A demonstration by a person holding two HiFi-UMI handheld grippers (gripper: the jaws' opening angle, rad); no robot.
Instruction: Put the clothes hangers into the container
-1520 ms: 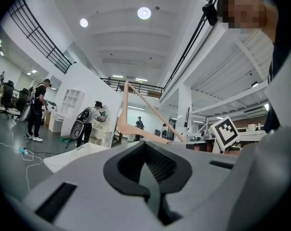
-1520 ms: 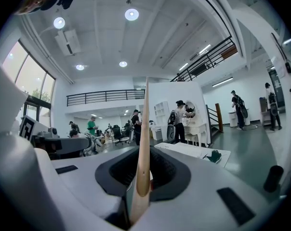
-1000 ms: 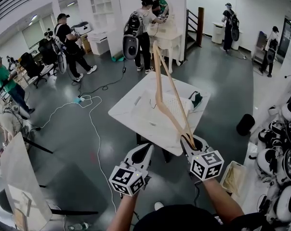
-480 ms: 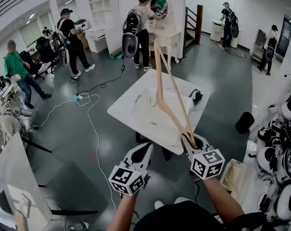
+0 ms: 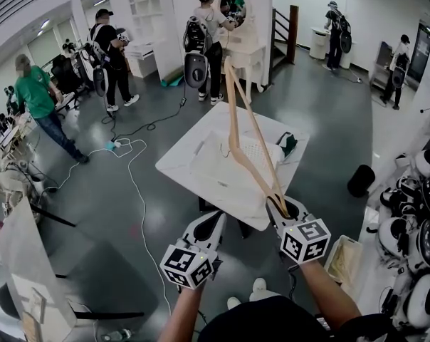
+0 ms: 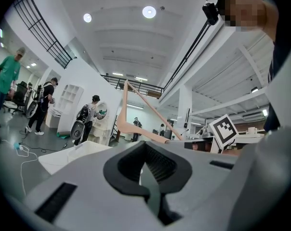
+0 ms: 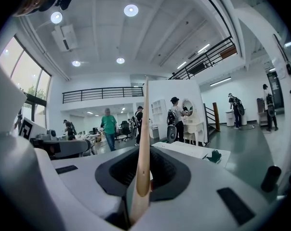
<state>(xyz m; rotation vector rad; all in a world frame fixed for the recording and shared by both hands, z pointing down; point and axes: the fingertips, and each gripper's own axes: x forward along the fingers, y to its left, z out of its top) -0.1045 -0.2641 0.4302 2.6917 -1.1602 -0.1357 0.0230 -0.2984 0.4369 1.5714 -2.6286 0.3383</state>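
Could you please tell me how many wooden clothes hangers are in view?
1: the light wooden clothes hanger clamped in the right gripper; the white container may hide more.

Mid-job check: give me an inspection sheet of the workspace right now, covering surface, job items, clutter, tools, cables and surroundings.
Surface: white table on a dark floor.
Job's things: one wooden hanger held upright above the table; white container on the table, contents cannot be told.
Clutter: green item near the table's right corner.
Tools: right tool shut on the hanger's end; left tool shut, empty.
Cables: white cable trailing over the floor left of the table.
Surroundings: several people standing beyond the table; black bin on the floor at right.
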